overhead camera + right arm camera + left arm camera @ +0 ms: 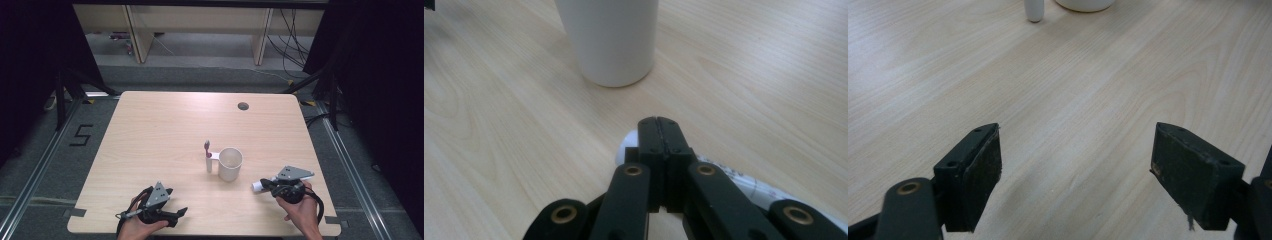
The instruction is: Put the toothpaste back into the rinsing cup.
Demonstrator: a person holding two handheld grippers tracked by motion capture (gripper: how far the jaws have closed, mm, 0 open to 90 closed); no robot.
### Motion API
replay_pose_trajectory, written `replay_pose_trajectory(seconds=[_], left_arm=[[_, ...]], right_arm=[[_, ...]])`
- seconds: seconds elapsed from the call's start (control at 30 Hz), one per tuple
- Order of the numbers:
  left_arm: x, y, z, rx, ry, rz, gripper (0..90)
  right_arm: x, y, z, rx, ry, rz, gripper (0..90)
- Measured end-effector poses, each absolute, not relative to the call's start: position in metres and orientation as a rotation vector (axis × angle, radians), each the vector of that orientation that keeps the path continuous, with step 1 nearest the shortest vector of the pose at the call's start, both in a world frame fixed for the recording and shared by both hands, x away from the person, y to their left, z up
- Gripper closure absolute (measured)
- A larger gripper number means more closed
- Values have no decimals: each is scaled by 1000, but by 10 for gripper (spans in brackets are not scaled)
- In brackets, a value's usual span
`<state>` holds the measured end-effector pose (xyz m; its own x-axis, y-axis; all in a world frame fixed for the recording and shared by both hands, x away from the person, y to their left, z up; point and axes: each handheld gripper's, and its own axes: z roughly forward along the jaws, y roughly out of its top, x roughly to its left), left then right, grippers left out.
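Right gripper (658,125) has its jaws pressed fully together, with nothing between the pads. It hovers directly over a white tube (744,185), probably toothpaste, which lies flat on the table (165,130) near the right part of the near edge. The tube's long axis runs from its capped end, just beyond and left of the jaw tips, back under the gripper body toward the right edge. The jaws must therefore open and drop astride this axis before any grasp. Small dark print runs along the tube, but it is too blurred to read.

Left gripper (1075,160) is spread wide and empty, near the left part of the near edge, well apart from the tube; the right gripper is the nearer one.

A white cup (230,163) stands upright toward the table's centre, beyond the tube. A toothbrush (208,156) stands upright just left of the cup. No brand is legible on either.
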<state>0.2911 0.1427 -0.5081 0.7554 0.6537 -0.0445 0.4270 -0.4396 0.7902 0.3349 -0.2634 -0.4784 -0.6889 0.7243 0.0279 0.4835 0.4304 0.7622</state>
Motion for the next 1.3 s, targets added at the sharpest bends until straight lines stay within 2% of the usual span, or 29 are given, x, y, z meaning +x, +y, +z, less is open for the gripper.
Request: replay_pose_trajectory(seconds=[0.27,0.6,1.07,1.3], left_arm=[[292,143,-509,2112,801,338,199],[292,140,-511,2102,806,329,199],[292,140,-511,2115,800,327,199],[292,140,-511,2122,803,338,199]], right_arm=[[347,-247,-484,1099,2422,1100,899],[359,-231,-494,1010,2467,1095,897],[328,-231,-493,979,2567,1052,894],[307,-246,-493,1001,2594,1054,894]])
